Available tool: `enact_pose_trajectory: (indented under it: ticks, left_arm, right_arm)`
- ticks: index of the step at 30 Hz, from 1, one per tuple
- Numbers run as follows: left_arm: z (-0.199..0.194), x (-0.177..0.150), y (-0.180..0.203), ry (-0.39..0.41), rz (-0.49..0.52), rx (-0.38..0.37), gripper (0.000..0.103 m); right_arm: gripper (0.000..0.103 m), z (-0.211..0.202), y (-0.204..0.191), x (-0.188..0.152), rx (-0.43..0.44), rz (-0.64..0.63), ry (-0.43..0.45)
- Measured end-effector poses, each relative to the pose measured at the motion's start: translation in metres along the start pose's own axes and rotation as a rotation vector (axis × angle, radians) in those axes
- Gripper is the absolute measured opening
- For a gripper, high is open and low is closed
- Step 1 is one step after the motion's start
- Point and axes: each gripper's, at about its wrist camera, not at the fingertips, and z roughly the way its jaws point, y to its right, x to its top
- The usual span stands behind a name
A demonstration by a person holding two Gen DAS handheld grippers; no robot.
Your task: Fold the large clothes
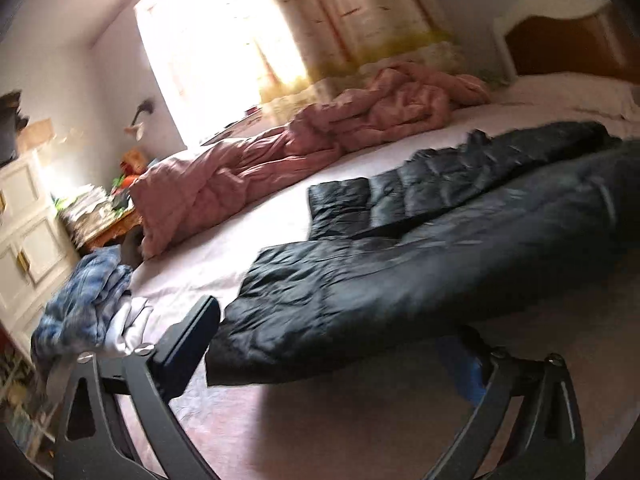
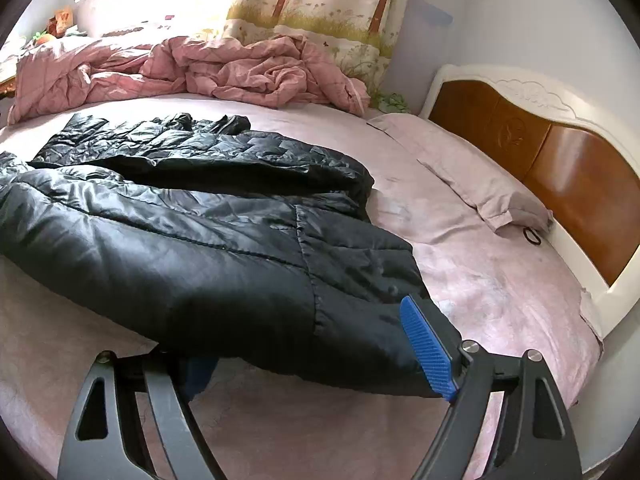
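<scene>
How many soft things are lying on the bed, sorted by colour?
Black: 1, the puffy jacket
Pink: 1, the crumpled quilt
Blue: 1, the bundled cloth at the bed's corner
Grey-pink: 1, the pillow
Total: 4

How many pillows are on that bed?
1. A single flat pink pillow lies at the head of the bed, just in front of the wooden headboard. Another could be hidden under the crumpled pink quilt.
</scene>
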Motion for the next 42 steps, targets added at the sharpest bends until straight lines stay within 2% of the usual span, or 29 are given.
enact_pose_trajectory:
  ticks: [1, 2, 3, 5, 7, 9, 11, 14, 16, 20, 22, 25, 28, 31, 33, 35, 36, 38, 40, 42]
  left_arm:
    - [-0.001, 0.000, 0.004, 0.003, 0.018, -0.001, 0.076]
    - [0.000, 0.000, 0.008, 0.002, 0.037, -0.011, 0.047]
    - [0.001, -0.001, 0.013, -0.012, 0.061, -0.018, 0.033]
    - [-0.001, -0.001, 0.017, -0.020, 0.071, -0.017, 0.023]
    - [-0.006, 0.000, 0.014, -0.015, 0.063, -0.031, 0.021]
    - [-0.014, 0.005, 0.007, -0.014, 0.020, -0.054, 0.021]
    - [-0.026, 0.013, -0.003, -0.027, -0.024, -0.081, 0.020]
    - [-0.051, 0.023, -0.017, -0.011, -0.069, -0.109, 0.020]
    - [-0.069, 0.026, -0.027, 0.000, -0.084, -0.117, 0.020]
    - [-0.089, 0.031, -0.044, -0.065, -0.104, -0.151, 0.023]
    - [-0.093, 0.033, -0.050, -0.103, -0.110, -0.177, 0.025]
    - [-0.086, 0.039, -0.056, -0.134, -0.135, -0.208, 0.028]
    - [-0.064, 0.055, -0.055, -0.139, -0.133, -0.195, 0.029]
    - [-0.036, 0.081, -0.049, -0.137, -0.108, -0.167, 0.031]
    - [-0.015, 0.098, -0.042, -0.100, -0.071, -0.148, 0.036]
    - [0.008, 0.112, -0.037, -0.083, -0.067, -0.108, 0.045]
    - [0.022, 0.120, -0.035, -0.062, -0.081, -0.115, 0.049]
    - [0.044, 0.128, -0.036, -0.044, -0.111, -0.112, 0.075]
    - [0.060, 0.130, -0.041, -0.045, -0.150, -0.101, 0.077]
    - [0.064, 0.124, -0.053, -0.068, -0.209, -0.141, 0.083]
  right_arm:
    - [0.077, -0.001, -0.002, -0.001, 0.005, -0.008, 0.003]
    - [0.069, -0.003, -0.003, -0.002, 0.013, -0.016, 0.004]
    - [0.056, -0.004, -0.006, -0.003, 0.032, -0.028, 0.003]
    - [0.046, -0.007, -0.010, -0.003, 0.034, -0.037, 0.014]
    - [0.035, -0.012, -0.016, -0.002, 0.000, -0.056, 0.051]
    - [0.025, -0.017, -0.017, -0.001, -0.011, -0.071, 0.083]
    - [0.020, -0.024, -0.014, 0.001, -0.001, -0.059, 0.107]
    - [0.019, -0.046, -0.008, 0.007, 0.008, -0.039, 0.137]
    - [0.019, -0.066, 0.003, 0.011, 0.047, 0.017, 0.148]
    - [0.019, -0.106, 0.011, 0.007, 0.101, 0.026, 0.160]
    - [0.019, -0.118, 0.009, 0.006, 0.105, -0.009, 0.129]
    - [0.021, -0.124, 0.011, 0.011, 0.158, -0.001, 0.078]
    - [0.027, -0.114, 0.012, 0.023, 0.130, -0.004, 0.059]
    - [0.046, -0.098, 0.015, 0.041, 0.089, -0.009, 0.078]
    - [0.059, -0.081, 0.018, 0.061, 0.054, -0.010, 0.096]
    - [0.062, -0.058, 0.016, 0.084, 0.025, -0.022, 0.114]
    - [0.062, -0.046, 0.015, 0.093, 0.022, -0.024, 0.110]
    - [0.062, -0.008, 0.014, 0.114, 0.035, 0.003, 0.063]
    - [0.063, 0.022, 0.019, 0.124, 0.059, 0.052, 0.026]
    - [0.063, 0.040, 0.024, 0.127, 0.071, 0.086, 0.008]
